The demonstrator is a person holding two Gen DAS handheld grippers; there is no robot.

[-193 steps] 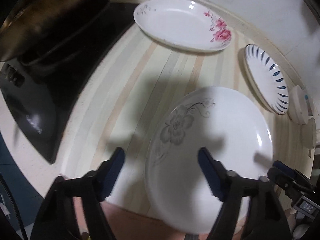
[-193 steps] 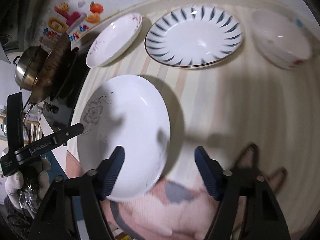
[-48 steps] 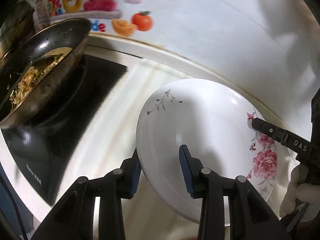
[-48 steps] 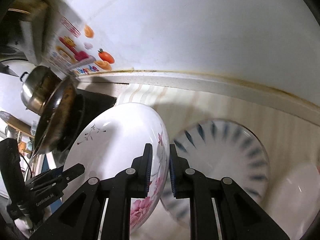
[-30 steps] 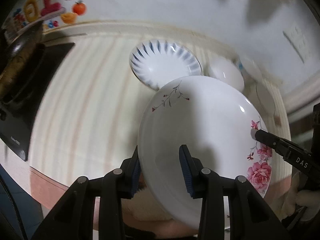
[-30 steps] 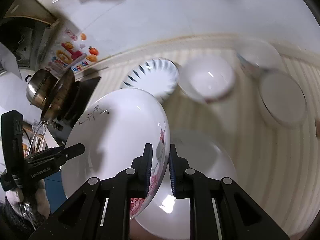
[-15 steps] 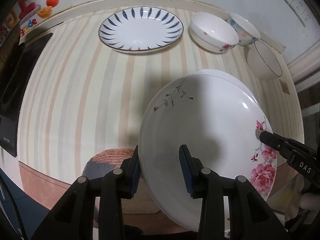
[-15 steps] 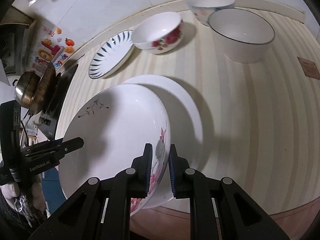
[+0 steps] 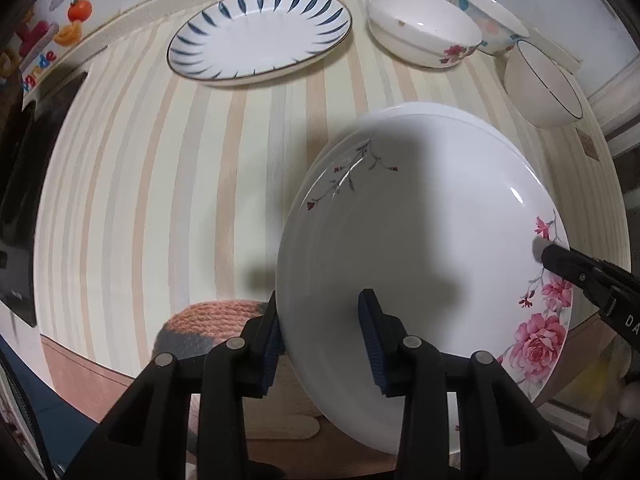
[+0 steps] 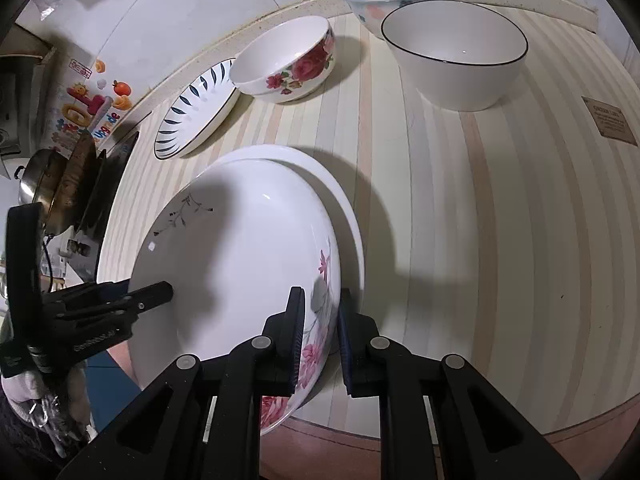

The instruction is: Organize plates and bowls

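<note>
At the near edge of the striped tabletop (image 9: 168, 184), left tongs (image 9: 320, 336) and right tongs (image 10: 320, 332) both clamp the rose plate (image 9: 420, 240), tilted over a plain white plate (image 10: 344, 200); contact unclear.

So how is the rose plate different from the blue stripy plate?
The rose plate has pink flowers at one edge; the stripy plate has blue dashes all round its rim. The rose plate is gripped by both grippers, left and right, and sits tilted over another white plate; the stripy plate lies flat, alone, near the wall. Both are white, round and empty.
</note>
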